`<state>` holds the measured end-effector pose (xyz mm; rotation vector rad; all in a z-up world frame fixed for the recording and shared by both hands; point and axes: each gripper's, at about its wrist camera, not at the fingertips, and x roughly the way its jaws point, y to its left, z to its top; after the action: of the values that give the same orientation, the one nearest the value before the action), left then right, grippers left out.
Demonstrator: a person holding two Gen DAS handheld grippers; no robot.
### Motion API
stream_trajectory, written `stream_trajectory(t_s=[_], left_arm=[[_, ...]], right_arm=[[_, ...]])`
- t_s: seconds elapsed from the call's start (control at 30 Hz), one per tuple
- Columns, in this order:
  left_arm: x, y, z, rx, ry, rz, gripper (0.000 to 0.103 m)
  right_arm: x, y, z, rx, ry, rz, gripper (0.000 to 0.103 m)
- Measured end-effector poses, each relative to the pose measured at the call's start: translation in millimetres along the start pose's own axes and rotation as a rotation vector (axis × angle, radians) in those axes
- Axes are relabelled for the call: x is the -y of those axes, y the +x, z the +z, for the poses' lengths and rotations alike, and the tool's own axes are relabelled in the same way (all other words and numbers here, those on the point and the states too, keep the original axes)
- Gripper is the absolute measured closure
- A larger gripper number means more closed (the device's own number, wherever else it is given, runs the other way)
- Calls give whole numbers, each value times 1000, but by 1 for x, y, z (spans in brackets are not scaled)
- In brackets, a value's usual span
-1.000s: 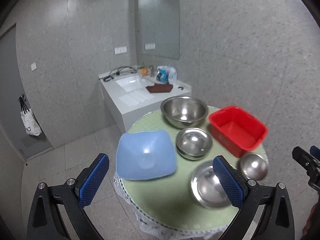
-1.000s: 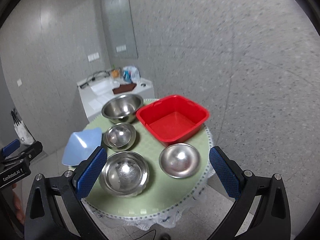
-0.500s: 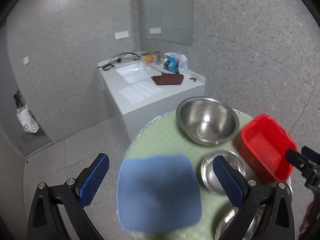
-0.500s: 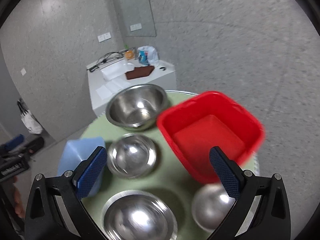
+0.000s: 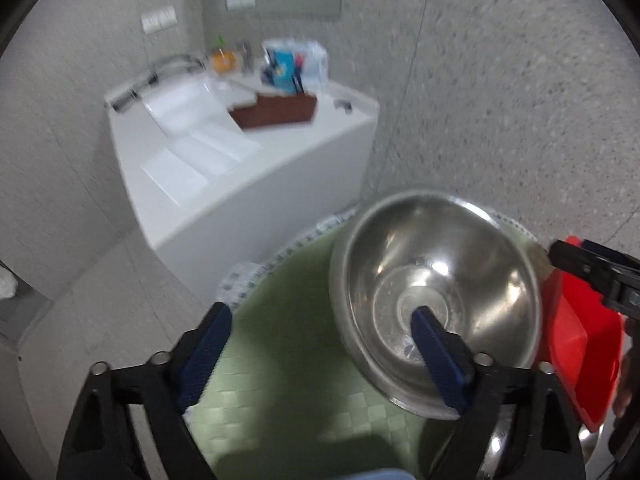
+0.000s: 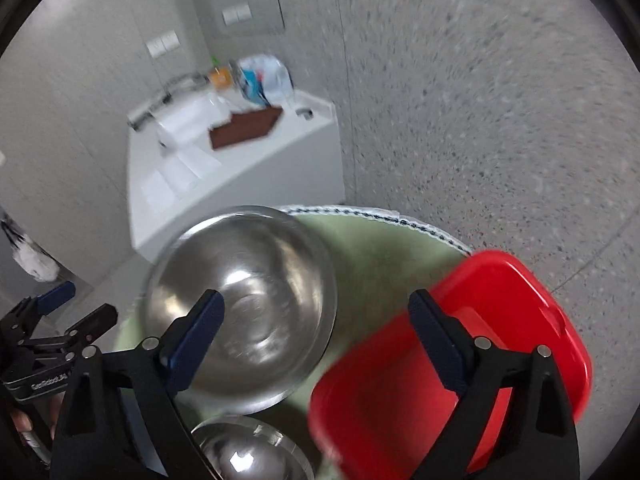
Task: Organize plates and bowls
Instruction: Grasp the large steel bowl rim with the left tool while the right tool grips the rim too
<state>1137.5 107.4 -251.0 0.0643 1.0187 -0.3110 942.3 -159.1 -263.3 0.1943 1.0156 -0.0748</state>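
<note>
Closing left claw [image 5: 322, 354] and right claw [image 6: 316, 336], empty, over round shiny steel bowl [image 5: 436, 300], glossy red square tub [image 6: 452, 364].

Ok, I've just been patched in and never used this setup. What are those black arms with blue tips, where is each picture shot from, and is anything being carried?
There is no robot. A person holds a hand-held gripper in each hand, and a fisheye camera on each one looks forward along its two blue-padded fingers. One picture is from the left hand-held gripper, the other from the right hand-held gripper; each also catches the other at its edge.

Below them is a round table with a green cover. On it sit a large steel bowl, a red plastic tub beside it, and a smaller steel bowl nearer the camera. A white counter stands behind.

Nothing is held. Both sets of jaws are closing, but no pad presses on anything: the left straddles the large bowl's rim, the right straddles the tub's near edge.
</note>
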Motion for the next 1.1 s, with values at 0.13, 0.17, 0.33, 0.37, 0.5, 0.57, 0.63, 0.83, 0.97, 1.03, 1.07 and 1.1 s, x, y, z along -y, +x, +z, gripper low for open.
stream_trajectory(t_s=[0.13, 0.17, 0.33, 0.37, 0.5, 0.57, 0.63, 0.83, 0.97, 1.03, 1.07, 1.1], left_arm=[[-8, 52, 16, -68, 16, -40, 43], [-4, 53, 13, -78, 17, -47, 47], [0, 91, 21, -145, 21, -92, 83], [1, 93, 22, -143, 23, -97, 83], [0, 98, 29, -101, 0, -61, 84], [1, 93, 31, -80, -13, -67, 84], [2, 83, 31, -40, -21, -55, 84], [25, 3, 20, 104, -56, -43, 84], [67, -41, 7, 181, -31, -70, 84], [94, -55, -2, 197, -3, -99, 84], [107, -61, -8, 193, 13, -111, 84], [123, -60, -13, 183, 33, -128, 84]], right_arm=[[4, 47, 8, -112, -6, -41, 28], [3, 53, 8, -128, -10, -52, 32], [2, 78, 9, -203, -22, -31, 63], [2, 81, 9, -215, -19, -13, 76], [4, 83, 7, -221, -18, 1, 85], [6, 78, 8, -204, -8, 37, 86], [4, 69, 8, -183, -29, 51, 86], [7, 10, 14, -82, -50, 148, 86], [28, -38, 11, -13, -64, 148, 86], [50, -59, 7, 10, -56, 134, 86], [65, -68, 3, 18, -45, 122, 86], [76, -73, -1, 21, -37, 108, 86]])
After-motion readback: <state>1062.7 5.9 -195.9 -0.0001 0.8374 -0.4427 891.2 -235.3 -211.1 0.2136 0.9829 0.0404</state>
